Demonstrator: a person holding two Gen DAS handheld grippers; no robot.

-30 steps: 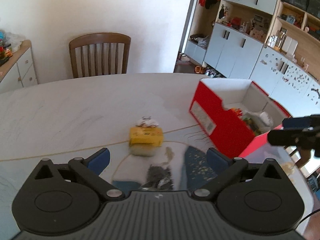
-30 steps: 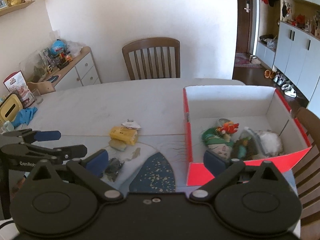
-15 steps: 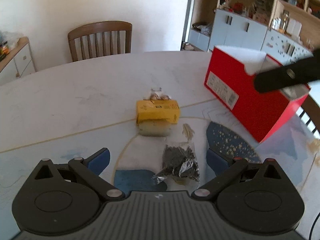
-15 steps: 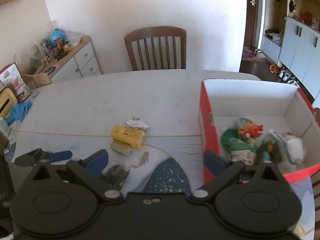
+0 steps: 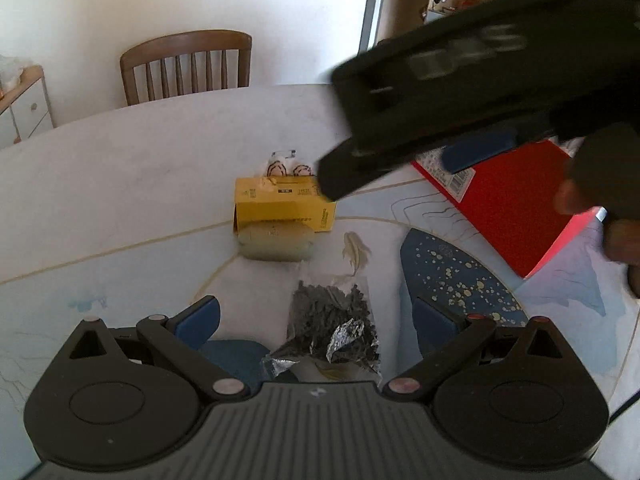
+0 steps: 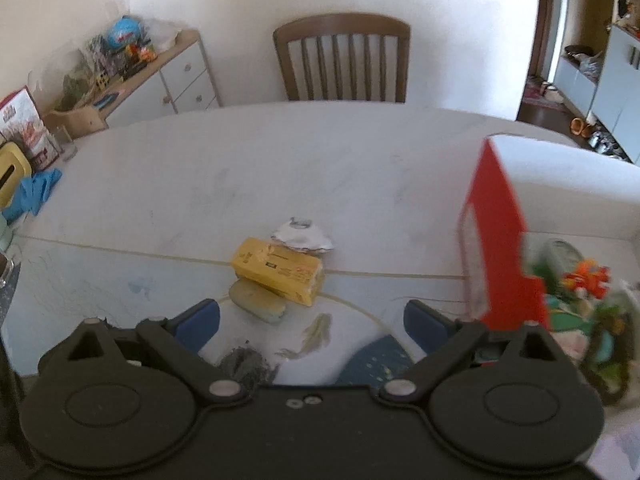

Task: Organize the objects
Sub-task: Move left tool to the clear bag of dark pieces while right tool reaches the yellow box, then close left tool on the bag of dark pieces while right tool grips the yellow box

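Left gripper low over dark packet; fingers apart.

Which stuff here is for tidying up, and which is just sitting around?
For tidying: yellow box, green pouch, dark packet, white wrapper, red box.

Just sitting around: chair, blue glove, sideboard clutter.

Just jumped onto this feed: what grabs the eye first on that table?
The red box at the table's right, already holding toys. Mid-table, a yellow carton lies against a pale green pouch, with a clear bag of dark bits just ahead of the open left gripper.
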